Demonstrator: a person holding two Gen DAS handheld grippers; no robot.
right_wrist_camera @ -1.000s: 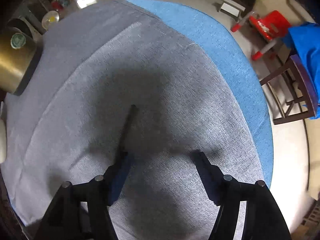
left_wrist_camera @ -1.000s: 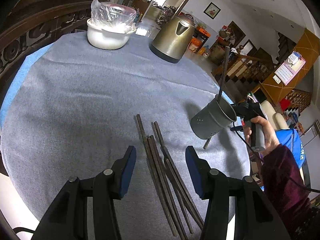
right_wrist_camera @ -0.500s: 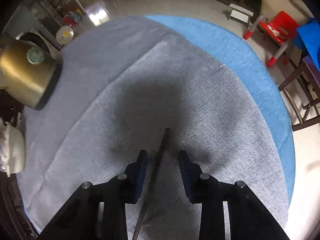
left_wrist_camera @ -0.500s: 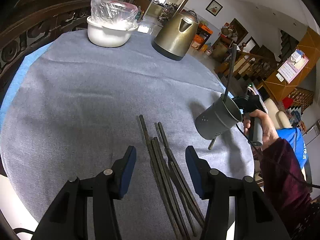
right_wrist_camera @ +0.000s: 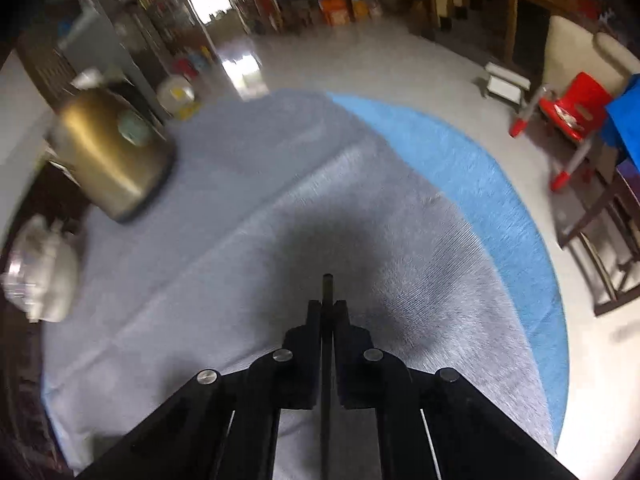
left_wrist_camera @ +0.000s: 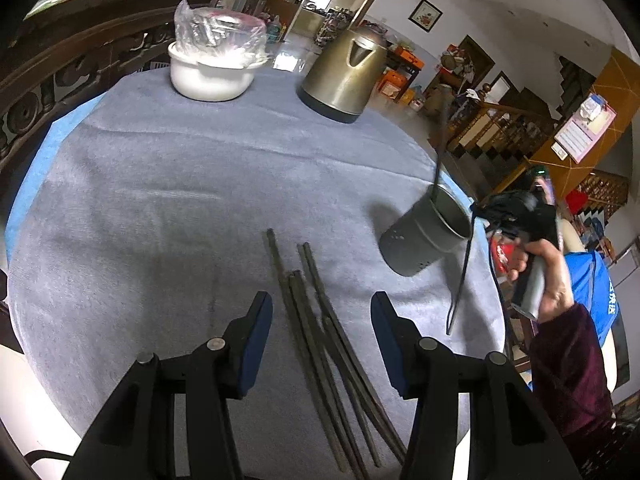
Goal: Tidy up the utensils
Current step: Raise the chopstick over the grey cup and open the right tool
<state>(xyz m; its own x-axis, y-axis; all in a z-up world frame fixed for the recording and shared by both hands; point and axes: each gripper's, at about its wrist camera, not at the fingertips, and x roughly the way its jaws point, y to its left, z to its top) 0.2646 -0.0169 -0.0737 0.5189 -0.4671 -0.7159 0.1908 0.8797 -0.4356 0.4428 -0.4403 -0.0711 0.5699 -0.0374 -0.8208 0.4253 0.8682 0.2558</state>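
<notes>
Several dark chopsticks (left_wrist_camera: 320, 320) lie in a loose bundle on the grey cloth, between the fingers of my open left gripper (left_wrist_camera: 320, 320), which hovers just above them. A grey perforated utensil holder (left_wrist_camera: 424, 236) stands tilted at the table's right side with one chopstick (left_wrist_camera: 440, 140) sticking up out of it. My right gripper (right_wrist_camera: 327, 306) is shut on a single dark chopstick (right_wrist_camera: 327, 286), held above the cloth; in the left wrist view it shows beside the holder (left_wrist_camera: 516, 216).
A brass kettle (left_wrist_camera: 346, 72) and a white bowl covered with plastic (left_wrist_camera: 212, 68) stand at the far side of the round table (left_wrist_camera: 160, 184). A red child's chair (right_wrist_camera: 572, 112) and a wooden chair (right_wrist_camera: 600, 248) stand on the floor past the table edge.
My right gripper has closed from wide open onto one chopstick and lifted it off the cloth. The left gripper stayed open over the bundle.
</notes>
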